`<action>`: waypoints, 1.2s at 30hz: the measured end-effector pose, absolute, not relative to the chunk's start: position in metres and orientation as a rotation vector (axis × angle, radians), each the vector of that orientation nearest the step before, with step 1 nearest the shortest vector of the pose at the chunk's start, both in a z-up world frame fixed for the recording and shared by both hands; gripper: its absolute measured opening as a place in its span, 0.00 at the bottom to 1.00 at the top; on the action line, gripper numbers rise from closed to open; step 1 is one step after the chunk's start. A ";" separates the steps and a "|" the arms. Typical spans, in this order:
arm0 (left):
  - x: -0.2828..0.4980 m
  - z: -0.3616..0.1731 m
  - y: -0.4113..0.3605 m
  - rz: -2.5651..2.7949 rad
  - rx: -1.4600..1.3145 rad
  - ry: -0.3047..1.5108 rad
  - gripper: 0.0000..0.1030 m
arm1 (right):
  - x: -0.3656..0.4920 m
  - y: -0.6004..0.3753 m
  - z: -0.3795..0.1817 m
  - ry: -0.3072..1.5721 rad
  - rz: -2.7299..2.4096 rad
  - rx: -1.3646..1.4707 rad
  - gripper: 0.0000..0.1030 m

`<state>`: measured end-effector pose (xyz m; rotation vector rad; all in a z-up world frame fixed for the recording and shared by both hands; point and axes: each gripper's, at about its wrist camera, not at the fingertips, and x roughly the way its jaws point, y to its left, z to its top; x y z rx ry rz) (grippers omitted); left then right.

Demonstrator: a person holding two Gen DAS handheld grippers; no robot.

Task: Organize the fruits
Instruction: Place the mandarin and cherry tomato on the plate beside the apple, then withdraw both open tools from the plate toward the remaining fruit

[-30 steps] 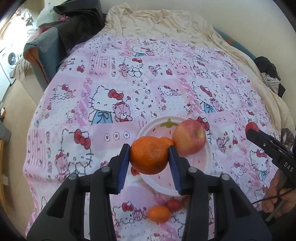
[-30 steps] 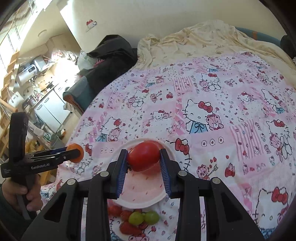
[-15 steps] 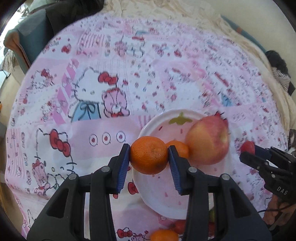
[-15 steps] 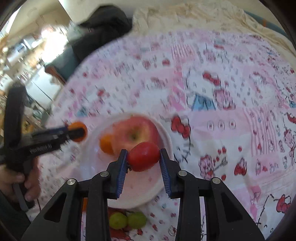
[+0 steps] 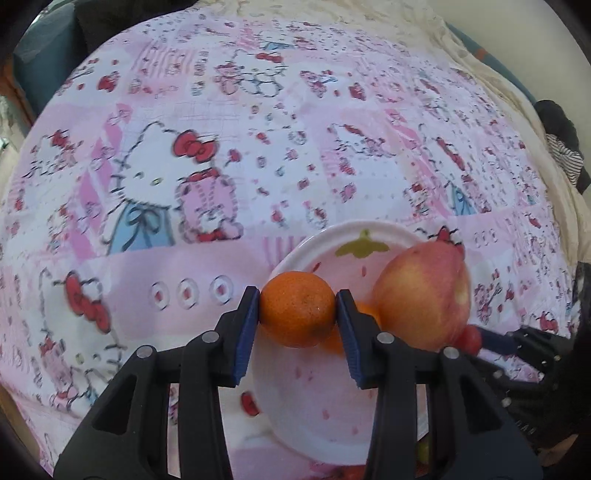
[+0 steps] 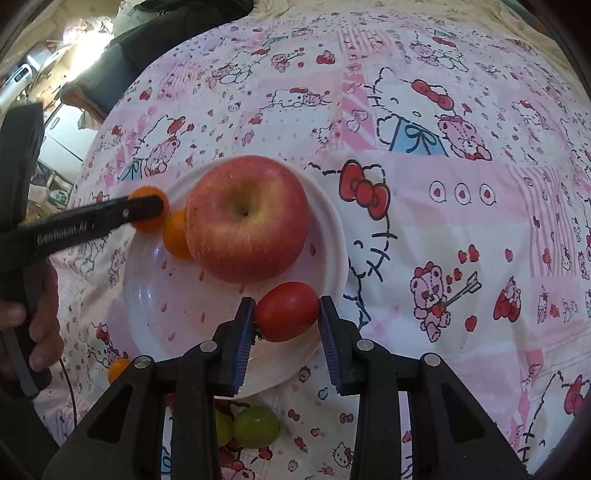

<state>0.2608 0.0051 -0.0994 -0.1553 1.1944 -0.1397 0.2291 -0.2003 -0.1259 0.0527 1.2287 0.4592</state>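
Note:
A white plate (image 5: 314, 417) (image 6: 147, 295) lies on the Hello Kitty sheet. On it sit a big red-yellow apple (image 5: 421, 299) (image 6: 245, 218) and a small orange (image 6: 175, 234) beside it. My left gripper (image 5: 298, 314) is shut on an orange (image 5: 297, 308), held over the plate's left rim; it also shows in the right wrist view (image 6: 149, 212). My right gripper (image 6: 286, 314) is shut on a red tomato (image 6: 286, 312), low over the plate's near right part; it shows in the left wrist view (image 5: 471, 338) behind the apple.
Green grapes (image 6: 255, 426) and a small orange (image 6: 118, 369) lie on the sheet just in front of the plate. The pink sheet (image 5: 221, 166) covers a bed; dark clothes (image 6: 177, 22) lie at its far edge.
Both grippers have come down and closer to the plate with their fruit. The tomato now sits low over the plate beside the apple; the orange is at the plate's rim.

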 end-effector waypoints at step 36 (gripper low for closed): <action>0.198 -0.038 0.021 -0.074 -0.183 1.035 0.77 | 0.197 -0.241 -0.060 1.032 0.381 0.199 0.69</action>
